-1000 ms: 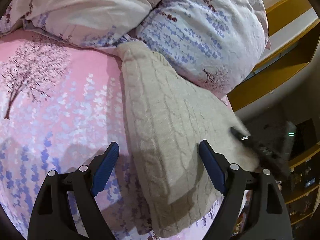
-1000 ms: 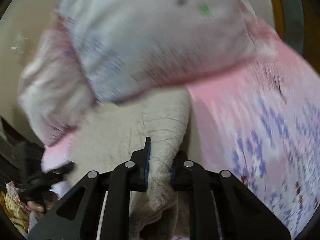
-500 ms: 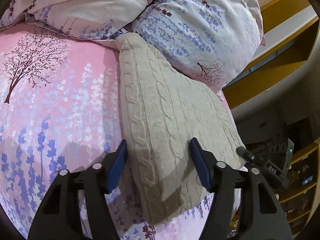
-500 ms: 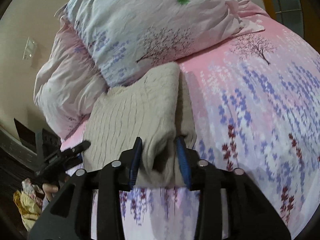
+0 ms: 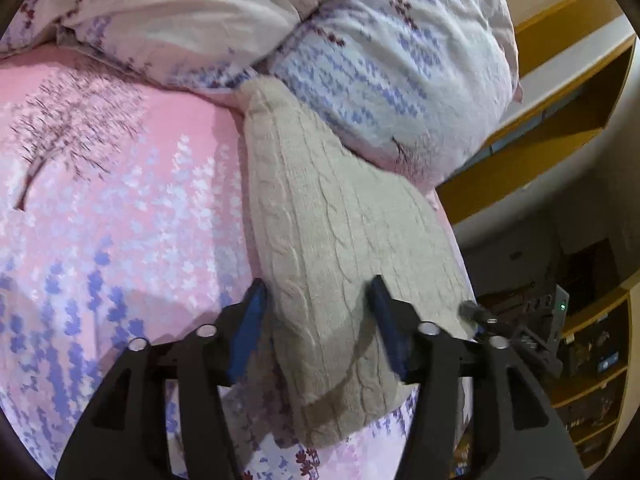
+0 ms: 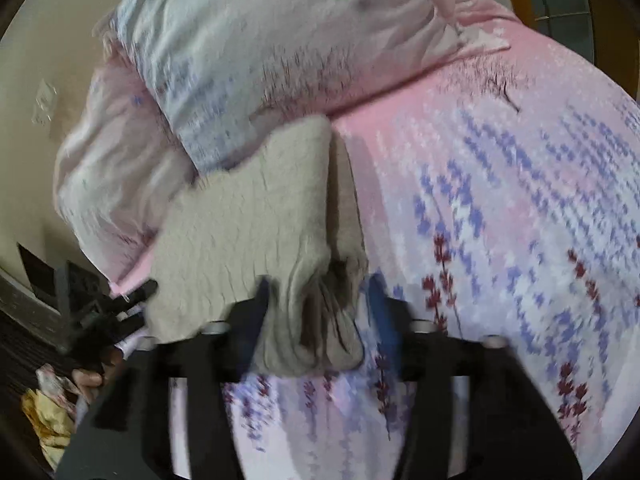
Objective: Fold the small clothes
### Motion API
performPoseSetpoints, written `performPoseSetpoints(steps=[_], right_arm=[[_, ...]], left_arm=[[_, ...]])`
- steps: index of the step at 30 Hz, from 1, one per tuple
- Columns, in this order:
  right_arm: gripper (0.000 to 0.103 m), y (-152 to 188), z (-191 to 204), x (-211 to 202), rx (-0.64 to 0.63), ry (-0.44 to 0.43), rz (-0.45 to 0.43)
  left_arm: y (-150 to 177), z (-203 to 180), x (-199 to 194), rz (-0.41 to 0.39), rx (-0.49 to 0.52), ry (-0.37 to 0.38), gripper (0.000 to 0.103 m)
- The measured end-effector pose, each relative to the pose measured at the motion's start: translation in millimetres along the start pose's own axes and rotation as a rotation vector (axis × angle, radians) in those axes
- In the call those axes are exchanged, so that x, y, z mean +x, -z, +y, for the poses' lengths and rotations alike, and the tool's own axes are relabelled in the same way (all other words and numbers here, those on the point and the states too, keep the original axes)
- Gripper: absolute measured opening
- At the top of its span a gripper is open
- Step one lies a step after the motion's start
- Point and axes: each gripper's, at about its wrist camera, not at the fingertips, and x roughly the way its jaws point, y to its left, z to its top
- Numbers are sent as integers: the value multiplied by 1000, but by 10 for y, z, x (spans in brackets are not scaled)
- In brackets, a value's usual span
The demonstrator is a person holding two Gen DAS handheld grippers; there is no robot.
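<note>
The folded beige knitted sweater [image 5: 340,248] lies on the pink flowered bedsheet [image 5: 120,208], and its far end touches the pillows [image 5: 392,72] at the head of the bed. The left gripper [image 5: 318,300] has its blue fingers spread on both sides of the near part of the sweater after just opening a little, and they do not seem to press it. The right gripper [image 6: 320,296] has just opened and stands spread around the bunched near corner of the sweater, which is no longer pinched.
</note>
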Motion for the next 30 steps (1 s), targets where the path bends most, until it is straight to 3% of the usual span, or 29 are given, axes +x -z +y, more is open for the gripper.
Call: performPoseSetpoints(steps=[2, 3, 10, 13, 14, 17, 18, 19, 21, 23, 30], right_arm=[[73, -125, -49, -36, 43, -54, -24], [74, -172, -64, -19, 58, -69, -23], [74, -427, -229, 480, 186, -103, 95], [75, -428, -223, 561, 178, -119, 99], [68, -422, -214, 580, 174, -129, 103], [53, -400, -186, 654, 166, -142, 116], [34, -396, -172, 680, 164, -148, 121], [31, -378, -172, 685, 180, -174, 114], [28, -363, -55, 654, 148, -154, 83], [27, -352, 63, 603, 113, -135, 59], [25, -232, 706, 608, -49, -176, 53]], left_arm=[[-43, 23, -48, -33, -14, -15, 77], [-74, 42, -54, -38, -30, -17, 77], [-169, 75, 151, 21, -81, -9, 79], [-177, 52, 213, 22, -68, 0, 79], [-189, 43, 245, 29, -68, 8, 78], [-211, 40, 324, 43, -89, 29, 62], [-215, 46, 341, 41, -99, 33, 55], [-216, 59, 343, 35, -109, 40, 52], [-215, 68, 299, 26, -108, 63, 41], [-218, 46, 223, 24, -82, 76, 39], [-198, 78, -346, -26, 6, 38, 38]])
